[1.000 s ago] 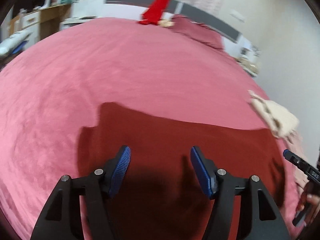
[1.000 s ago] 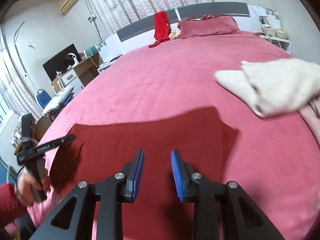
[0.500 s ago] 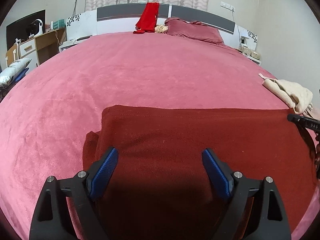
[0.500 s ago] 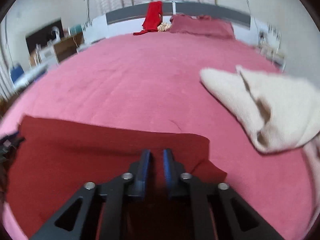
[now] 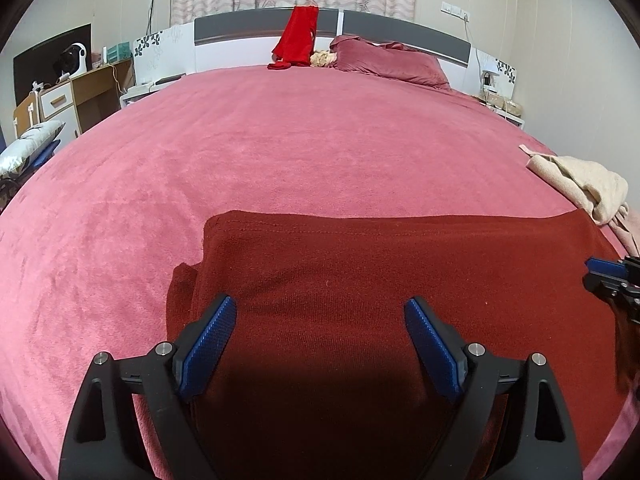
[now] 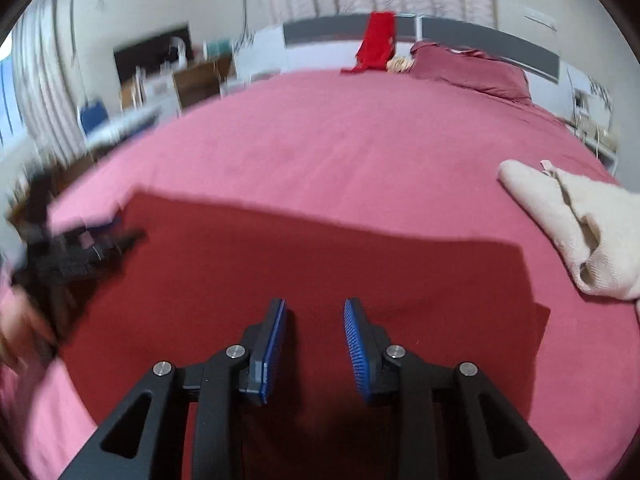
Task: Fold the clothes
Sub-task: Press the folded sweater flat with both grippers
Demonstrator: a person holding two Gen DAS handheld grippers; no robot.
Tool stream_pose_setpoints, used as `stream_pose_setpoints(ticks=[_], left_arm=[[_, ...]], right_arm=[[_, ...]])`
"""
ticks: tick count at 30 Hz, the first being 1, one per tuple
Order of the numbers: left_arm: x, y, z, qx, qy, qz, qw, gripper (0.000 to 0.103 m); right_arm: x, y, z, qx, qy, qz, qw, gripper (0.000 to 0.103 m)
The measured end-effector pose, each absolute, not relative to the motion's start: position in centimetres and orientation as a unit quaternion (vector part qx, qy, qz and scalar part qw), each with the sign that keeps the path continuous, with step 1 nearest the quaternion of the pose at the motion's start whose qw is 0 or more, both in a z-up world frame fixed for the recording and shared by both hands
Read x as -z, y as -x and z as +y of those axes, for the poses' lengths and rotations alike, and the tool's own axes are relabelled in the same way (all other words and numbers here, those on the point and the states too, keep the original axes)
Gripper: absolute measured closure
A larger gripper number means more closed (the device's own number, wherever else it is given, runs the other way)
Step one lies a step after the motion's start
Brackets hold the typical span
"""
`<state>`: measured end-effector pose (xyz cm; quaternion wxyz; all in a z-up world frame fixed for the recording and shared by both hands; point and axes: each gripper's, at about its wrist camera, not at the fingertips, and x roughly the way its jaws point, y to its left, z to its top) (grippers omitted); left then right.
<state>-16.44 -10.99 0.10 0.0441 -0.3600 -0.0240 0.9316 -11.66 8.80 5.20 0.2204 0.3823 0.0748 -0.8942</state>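
Pink bedspread [image 5: 280,152] fills the room, w/ a grey headboard [image 5: 400,32] at the far end. Dark red garment [image 5: 360,280] lies flat on the spread's near edge, folded double; cream garment [image 6: 580,232] sits just beside its right end. Left gripper [image 5: 320,320] hangs over the red garment, jaws spread wide, nothing between. Right gripper [image 6: 316,324]: jaws just been opening, narrow gap, empty, over the same garment.

I count two grippers: left gripper [image 5: 320,322], right gripper [image 6: 315,322]. Three garments on bed [image 5: 280,140]: one dark red garment [image 5: 380,280] near me, one cream garment [image 5: 580,180] at right edge, one bright red garment [image 5: 296,38] over headboard. One pillow [image 5: 388,62]. Beside it one small pale thing, possibly toy; too small to tell.
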Motion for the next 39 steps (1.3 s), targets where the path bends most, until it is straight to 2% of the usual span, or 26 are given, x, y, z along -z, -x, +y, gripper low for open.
stream_pose_setpoints(ticks=[5, 6, 8, 11, 12, 15, 18, 21, 26, 31, 39], left_arm=[[0.0, 16.4, -10.9, -0.932, 0.358, -0.020, 0.042, 0.015], [0.0, 16.4, -10.9, -0.933, 0.358, -0.019, 0.040, 0.015], [0.0, 16.4, -10.8, -0.933, 0.358, -0.015, 0.037, 0.015], [0.0, 16.4, -10.8, -0.933, 0.358, -0.013, 0.036, 0.014], [0.0, 16.4, -10.7, -0.933, 0.358, -0.013, 0.035, 0.014], [0.0, 16.4, -10.7, -0.933, 0.358, -0.011, 0.034, 0.014], [0.0, 16.5, -10.7, -0.933, 0.358, -0.008, 0.032, 0.014], [0.0, 16.5, -10.6, -0.933, 0.358, -0.005, 0.030, 0.014], [0.1, 16.5, -10.6, -0.933, 0.358, -0.003, 0.028, 0.013], [0.1, 16.6, -10.4, -0.933, 0.358, 0.005, 0.022, 0.012], [-0.1, 16.7, -10.4, -0.932, 0.361, 0.006, 0.020, 0.011]], right_arm=[[-4.6, 14.3, 12.6, 0.903, -0.385, 0.031, 0.188, 0.072], [-4.6, 14.7, 13.3, 0.905, -0.386, 0.031, 0.176, 0.080], [-4.6, 15.4, 14.2, 0.907, -0.388, 0.022, 0.161, 0.082], [-5.1, 15.4, 15.3, 0.912, -0.390, -0.001, 0.128, 0.077], [-5.3, 15.2, 15.5, 0.914, -0.389, -0.010, 0.118, 0.069], [-6.0, 14.5, 15.6, 0.918, -0.381, -0.034, 0.105, 0.069], [-6.6, 13.8, 14.4, 0.924, -0.366, -0.020, 0.110, 0.069], [-6.7, 13.2, 12.1, 0.928, -0.351, 0.044, 0.117, 0.066], [-3.7, 14.1, 9.6, 0.909, -0.389, 0.112, 0.100, 0.061], [-2.4, 14.2, 9.8, 0.920, -0.371, 0.088, 0.091, 0.055], [-2.7, 14.1, 10.3, 0.917, -0.375, 0.085, 0.106, 0.055]])
